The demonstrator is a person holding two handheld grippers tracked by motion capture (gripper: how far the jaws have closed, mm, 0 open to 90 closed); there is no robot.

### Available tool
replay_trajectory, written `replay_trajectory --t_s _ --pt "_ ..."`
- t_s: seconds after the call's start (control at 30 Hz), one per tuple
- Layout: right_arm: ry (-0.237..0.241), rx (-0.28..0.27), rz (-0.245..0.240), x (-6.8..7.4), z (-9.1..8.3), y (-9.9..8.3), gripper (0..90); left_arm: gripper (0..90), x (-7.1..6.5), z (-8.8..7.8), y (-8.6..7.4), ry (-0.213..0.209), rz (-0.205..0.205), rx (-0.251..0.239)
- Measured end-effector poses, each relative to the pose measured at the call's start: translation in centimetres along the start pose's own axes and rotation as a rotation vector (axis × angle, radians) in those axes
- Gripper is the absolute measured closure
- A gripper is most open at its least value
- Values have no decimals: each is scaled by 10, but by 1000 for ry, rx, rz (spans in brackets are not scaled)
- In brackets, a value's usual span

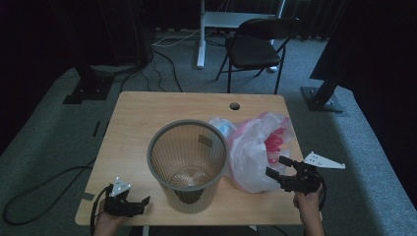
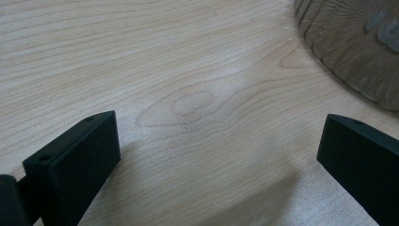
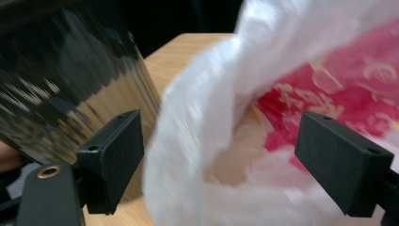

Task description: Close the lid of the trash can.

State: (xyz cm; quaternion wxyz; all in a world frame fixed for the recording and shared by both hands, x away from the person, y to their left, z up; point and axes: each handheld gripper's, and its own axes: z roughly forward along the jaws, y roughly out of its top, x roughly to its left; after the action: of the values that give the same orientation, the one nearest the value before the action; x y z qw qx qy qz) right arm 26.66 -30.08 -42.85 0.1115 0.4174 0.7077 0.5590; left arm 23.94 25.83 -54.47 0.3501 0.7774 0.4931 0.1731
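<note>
Taking the grey ribbed wastebasket (image 1: 188,164) as the landmark: nearest the person, on the bare table (image 1: 133,123) at its near left foot, the left gripper (image 1: 141,202) rests low with jaws spread wide and nothing between them; the left gripper view shows wood grain and the basket's base (image 2: 357,47) off to one side. At the basket's near right, the right gripper (image 1: 277,168) has its jaws spread apart against the crumpled white plastic bag (image 1: 258,150) with red print, which lies touching the basket's right wall. The right gripper view looks between the spread jaws onto the bag's film (image 3: 197,141), not yet pinched.

The likely trouble is the film itself: thin and slack, it may slide out of a shallow pinch, or only one layer may be caught so the mouth fails to open. Dragging the bag could also nudge or tip the light basket, since nothing steadies it.

Behind the bag lies a second, bluish clear bag (image 1: 222,127). Farther off, a cable hole (image 1: 234,105) marks the table's back, then a black folding chair (image 1: 255,46) stands on the carpet.
</note>
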Motion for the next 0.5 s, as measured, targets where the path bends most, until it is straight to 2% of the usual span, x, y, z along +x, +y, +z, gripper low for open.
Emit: replay_trajectory --t_s 0.13,0.5 --pt "-28 5 -16 -4 -1 -13 154 0 0 0 0 1 2 2" --pt "-31 -45 -2 -14 -10 -35 154 0 0 0 0 -1 4 6"
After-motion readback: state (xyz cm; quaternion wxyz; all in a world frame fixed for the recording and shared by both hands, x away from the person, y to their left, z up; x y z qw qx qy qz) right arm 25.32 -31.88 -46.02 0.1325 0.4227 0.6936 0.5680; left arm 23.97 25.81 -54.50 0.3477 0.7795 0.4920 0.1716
